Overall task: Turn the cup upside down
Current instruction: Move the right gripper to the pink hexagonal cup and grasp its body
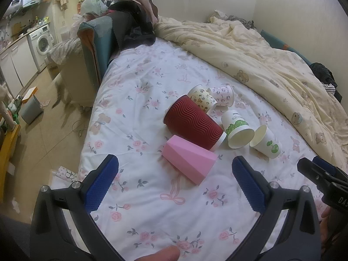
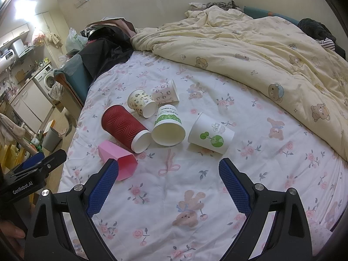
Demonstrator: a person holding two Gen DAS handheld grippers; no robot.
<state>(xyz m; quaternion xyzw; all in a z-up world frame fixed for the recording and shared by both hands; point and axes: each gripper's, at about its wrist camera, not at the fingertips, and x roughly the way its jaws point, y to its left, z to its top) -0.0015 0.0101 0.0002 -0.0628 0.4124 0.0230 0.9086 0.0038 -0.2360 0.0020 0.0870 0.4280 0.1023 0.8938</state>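
On the floral bedsheet [image 1: 152,195], six cups lying on their sides in a loose cluster. Nearest at roughly 12 o'clock from the left gripper [image 1: 174,187]: pink faceted cup [image 1: 189,162], touching the red ribbed cup [image 1: 193,126] behind it. Further toward 1 o'clock, green-leaf paper cup [image 1: 237,128] and white globe-print cup [image 1: 266,142], mouths facing roughly this way. At the far edge of the cluster, yellow patterned cup [image 1: 202,100] and pink patterned cup [image 1: 224,95].

Left jaws spread wide, holding nothing. Right gripper [image 2: 169,187] likewise wide apart and empty, with the globe-print cup at about 1 o'clock and the pink one at 10 o'clock, partly behind the left blue pad [image 2: 102,187].

Probably the approach stage, no cup yet chosen. Risks from here: thin paper walls crushing under a hard squeeze; a rolling cup slipping away on the soft, yielding sheet; knocking neighbours, since several cups touch; an inverted cup tipping over again on uneven quilted fabric; the two grippers colliding, being close side by side.
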